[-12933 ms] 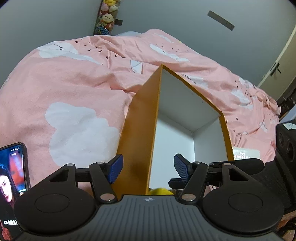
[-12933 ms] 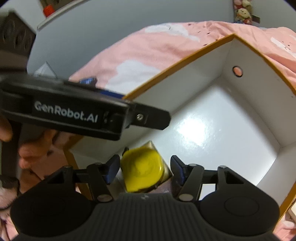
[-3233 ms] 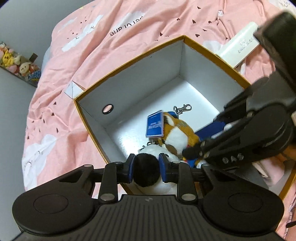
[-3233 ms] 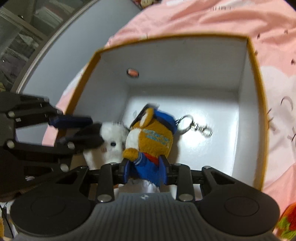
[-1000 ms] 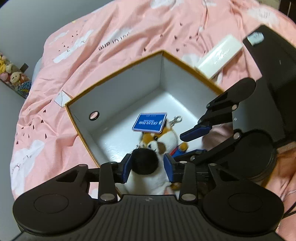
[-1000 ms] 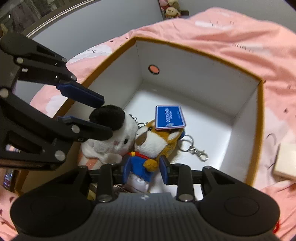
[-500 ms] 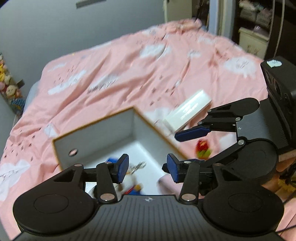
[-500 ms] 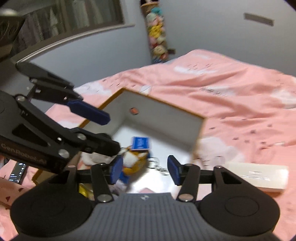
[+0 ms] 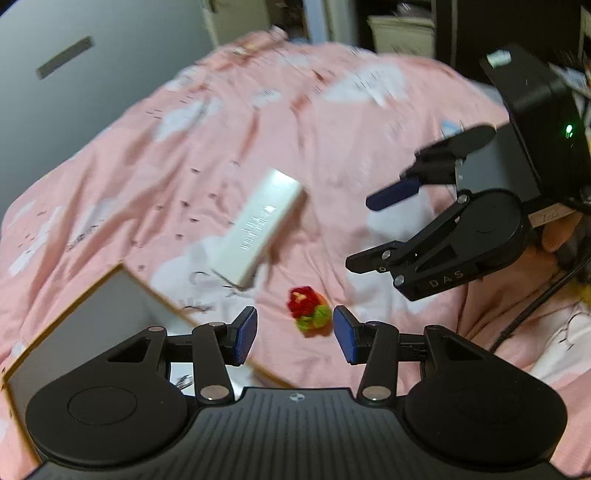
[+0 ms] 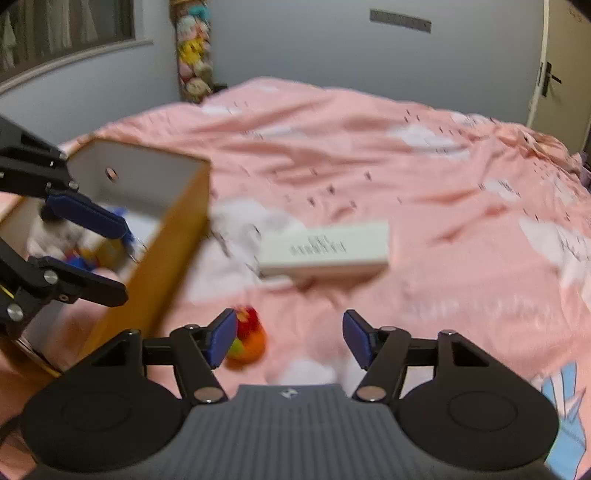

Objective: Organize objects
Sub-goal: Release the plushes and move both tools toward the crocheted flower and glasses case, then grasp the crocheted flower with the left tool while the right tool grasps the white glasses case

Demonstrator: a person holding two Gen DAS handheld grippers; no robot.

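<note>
An orange cardboard box with a white inside point(image 9: 110, 291) point(image 10: 177, 236) stands on the pink bed. Plush toys point(image 10: 62, 236) lie inside it. A small red, green and orange knitted toy point(image 9: 310, 314) point(image 10: 247, 339) lies on the quilt beside the box. A long white carton point(image 9: 258, 225) point(image 10: 325, 247) lies further out. My left gripper point(image 9: 295, 334) is open and empty, above the box corner, with the knitted toy beyond its fingertips. My right gripper point(image 10: 290, 341) is open and empty above the quilt, the knitted toy by its left finger. Each gripper shows in the other's view, the right one point(image 9: 391, 221) and the left one point(image 10: 88, 251).
The pink cloud-print quilt point(image 10: 406, 177) covers the whole bed. Grey walls stand behind it, with a column of plush toys point(image 10: 192, 55) in the corner and a door point(image 10: 561, 66) at the right. Dark furniture point(image 9: 406, 26) stands past the bed.
Both grippers let go of the plush toys in the box, opened, lifted out and swung right toward the knitted toy and the white carton.
</note>
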